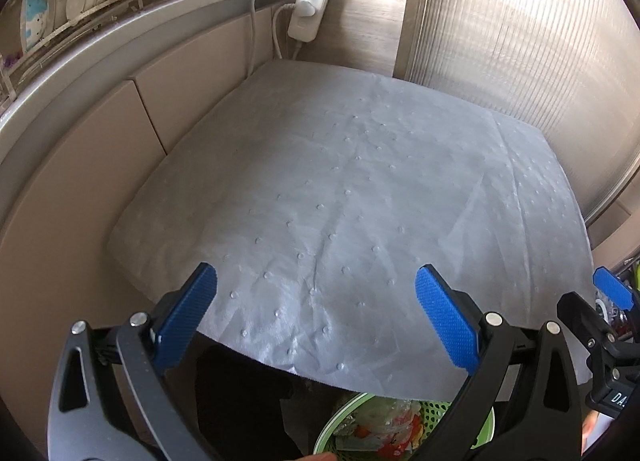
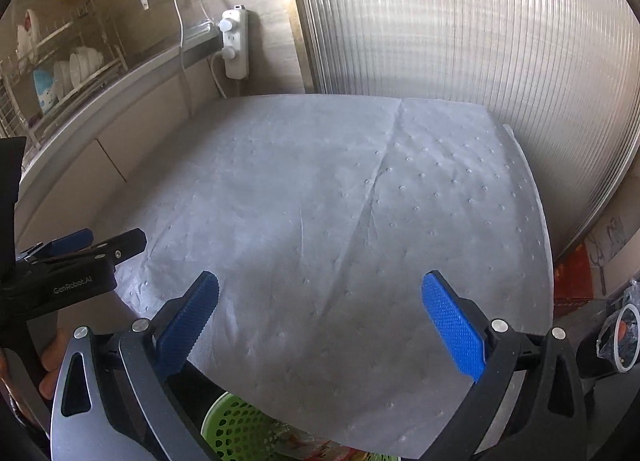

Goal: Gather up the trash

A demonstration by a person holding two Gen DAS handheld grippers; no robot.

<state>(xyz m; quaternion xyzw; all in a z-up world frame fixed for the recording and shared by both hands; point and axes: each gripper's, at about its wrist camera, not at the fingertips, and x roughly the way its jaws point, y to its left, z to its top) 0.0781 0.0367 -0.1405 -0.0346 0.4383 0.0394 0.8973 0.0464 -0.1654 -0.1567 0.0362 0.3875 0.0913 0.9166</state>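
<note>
Left tool: I read released, blue pads spread, empty. Right tool: released, empty. Both above surface under grey dimpled sheet. Green basket below near edge, trash inside: wrappers, probably plastic. Left view only: trash contents. Right view only: tape roll at right, hand gripping left tool.

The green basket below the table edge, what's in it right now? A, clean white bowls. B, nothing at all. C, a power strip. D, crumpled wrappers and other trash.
D: the green basket holds crumpled clear and colourful wrappers, seen below the edge of the white table cover.
</note>
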